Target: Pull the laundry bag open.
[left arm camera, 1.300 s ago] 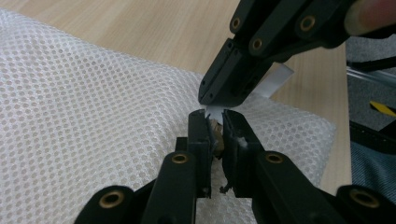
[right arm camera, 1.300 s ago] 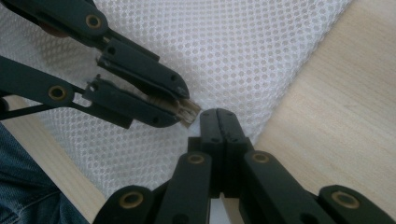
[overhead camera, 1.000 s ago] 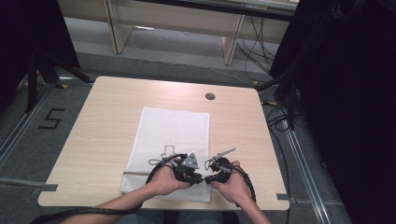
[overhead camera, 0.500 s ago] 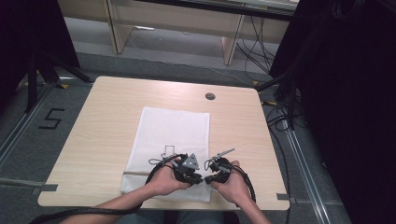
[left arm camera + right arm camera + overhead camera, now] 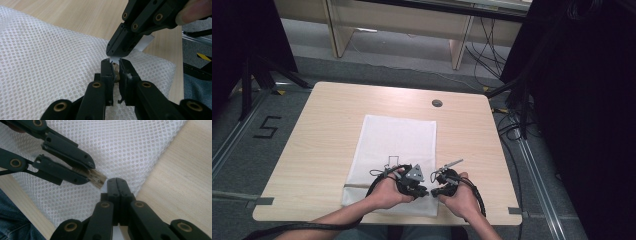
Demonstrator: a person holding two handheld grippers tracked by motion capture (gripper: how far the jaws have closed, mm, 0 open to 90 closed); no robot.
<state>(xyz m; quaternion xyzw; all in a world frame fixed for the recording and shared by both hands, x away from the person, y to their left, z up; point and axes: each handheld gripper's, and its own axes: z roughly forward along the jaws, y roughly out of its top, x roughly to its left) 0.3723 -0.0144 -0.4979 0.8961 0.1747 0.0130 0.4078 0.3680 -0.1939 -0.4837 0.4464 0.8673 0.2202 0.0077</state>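
Holding unmoved at the near right corner of the white mesh bag point(image 5: 397, 140), with the left gripper point(image 5: 114, 66) narrowly clamped on a small tan stub point(image 5: 96, 178) and the right gripper point(image 5: 117, 181) pinched fully closed on a white tab point(image 5: 145, 42); likely poised to pull these apart.

White honeycomb mesh bag point(image 5: 397, 145), pale wood-grain table point(image 5: 327, 130)

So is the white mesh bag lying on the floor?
No, the white mesh bag lies flat on the wooden table.
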